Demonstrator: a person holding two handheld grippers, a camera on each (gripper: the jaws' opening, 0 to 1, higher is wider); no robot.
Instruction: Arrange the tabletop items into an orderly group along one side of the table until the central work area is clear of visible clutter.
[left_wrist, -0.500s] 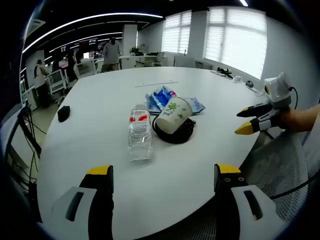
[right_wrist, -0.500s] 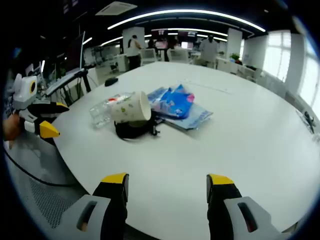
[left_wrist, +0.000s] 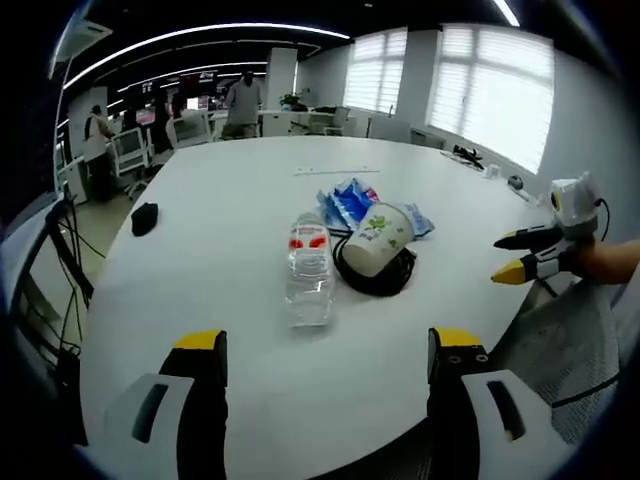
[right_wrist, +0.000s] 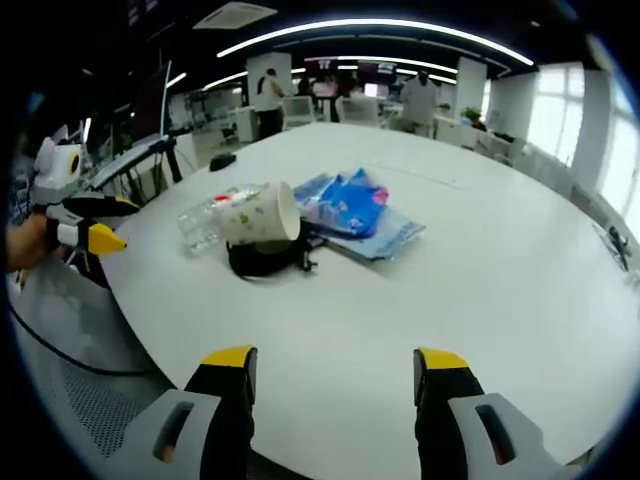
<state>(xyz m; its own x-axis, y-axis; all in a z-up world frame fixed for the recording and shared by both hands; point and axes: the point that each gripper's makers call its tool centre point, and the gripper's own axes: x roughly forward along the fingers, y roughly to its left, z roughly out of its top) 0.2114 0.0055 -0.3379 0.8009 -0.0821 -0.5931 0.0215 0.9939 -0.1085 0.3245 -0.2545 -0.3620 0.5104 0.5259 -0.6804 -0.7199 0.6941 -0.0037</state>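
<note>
A clear plastic bottle (left_wrist: 309, 270) with a red label lies on its side on the round white table (left_wrist: 220, 210). Beside it a paper cup (left_wrist: 377, 238) lies tipped over a coil of black cable (left_wrist: 380, 282). Blue snack packets (left_wrist: 349, 200) lie just behind them. My left gripper (left_wrist: 328, 345) hangs open over the near table edge, short of the bottle. In the left gripper view, my right gripper (left_wrist: 512, 256) is off the table's right edge, open and empty. The right gripper view shows the cup (right_wrist: 255, 213), bottle (right_wrist: 200, 226), packets (right_wrist: 352, 207), my right gripper (right_wrist: 335, 360) open, and the left gripper (right_wrist: 120, 225) at left.
A black mouse (left_wrist: 145, 217) sits near the table's left edge. Small items (left_wrist: 470, 155) lie along the far right edge by the windows. A mesh chair (left_wrist: 560, 340) stands under my right hand. People and desks are far behind the table.
The left gripper has drawn back and shifted a little, so the cluster looks smaller and further right in its view. The right gripper's view has hardly moved. Nothing on the table moved.
</note>
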